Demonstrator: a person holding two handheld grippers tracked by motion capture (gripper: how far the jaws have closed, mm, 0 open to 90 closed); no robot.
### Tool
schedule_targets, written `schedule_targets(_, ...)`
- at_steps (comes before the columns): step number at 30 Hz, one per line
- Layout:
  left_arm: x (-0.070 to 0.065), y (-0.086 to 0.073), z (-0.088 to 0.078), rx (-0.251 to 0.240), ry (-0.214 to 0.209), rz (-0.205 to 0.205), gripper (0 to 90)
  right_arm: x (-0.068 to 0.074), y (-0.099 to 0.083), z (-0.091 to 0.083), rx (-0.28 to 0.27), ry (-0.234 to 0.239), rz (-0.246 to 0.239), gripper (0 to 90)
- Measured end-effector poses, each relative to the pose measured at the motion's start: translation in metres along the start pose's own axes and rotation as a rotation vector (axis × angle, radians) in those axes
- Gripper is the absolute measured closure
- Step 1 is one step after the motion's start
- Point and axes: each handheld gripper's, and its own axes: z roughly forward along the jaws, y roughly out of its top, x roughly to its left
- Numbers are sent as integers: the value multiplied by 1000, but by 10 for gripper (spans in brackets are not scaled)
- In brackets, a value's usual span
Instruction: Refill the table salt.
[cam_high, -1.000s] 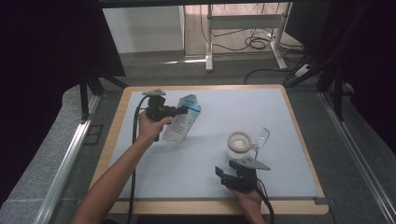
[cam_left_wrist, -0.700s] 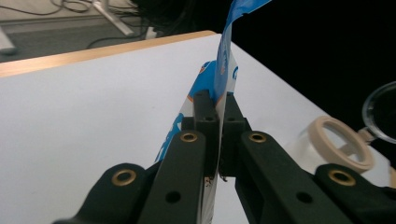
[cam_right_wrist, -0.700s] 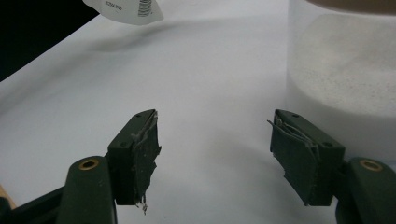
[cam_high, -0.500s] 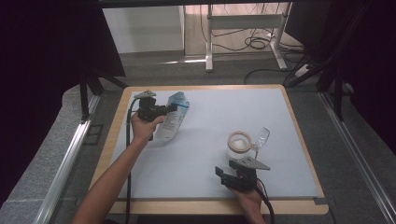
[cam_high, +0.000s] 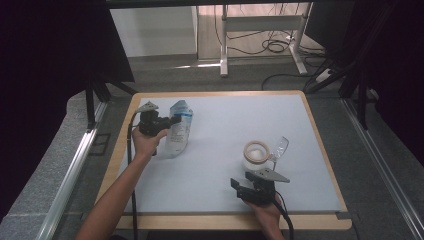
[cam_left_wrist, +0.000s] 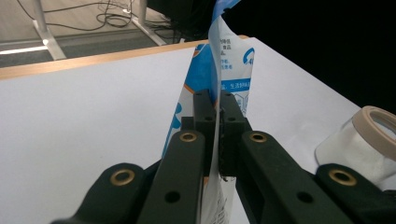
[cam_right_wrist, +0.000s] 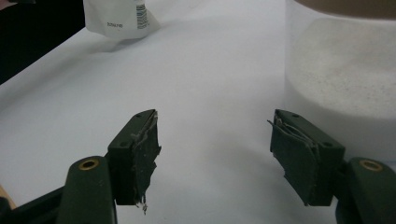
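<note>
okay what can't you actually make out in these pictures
- High view: print on the blue-and-white pouch held by the left gripper is too small to read.
- Right gripper view: the jar is cut off by the top and right edges.
- Left gripper view: the jaws hide the pouch's lower part.

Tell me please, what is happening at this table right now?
A person works at a white-topped table with a two-jaw gripper in each hand. The left gripper is shut on the edge of a blue and white plastic pouch, which stands tilted near the table's left side. The right gripper is open with nothing between its jaws and rests close to a clear jar holding a white granular filling. A clear plastic scoop sits beside the jar.
</note>
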Motion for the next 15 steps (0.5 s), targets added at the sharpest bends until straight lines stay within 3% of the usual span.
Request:
schedule_targets(4,2,-4,-5,-5,1,-8,892,0,0,0,-2,-1,-2,329)
schedule_targets(15,2,-20,-24,-17,28,19,888,0,1,-1,-10,-3,7,329)
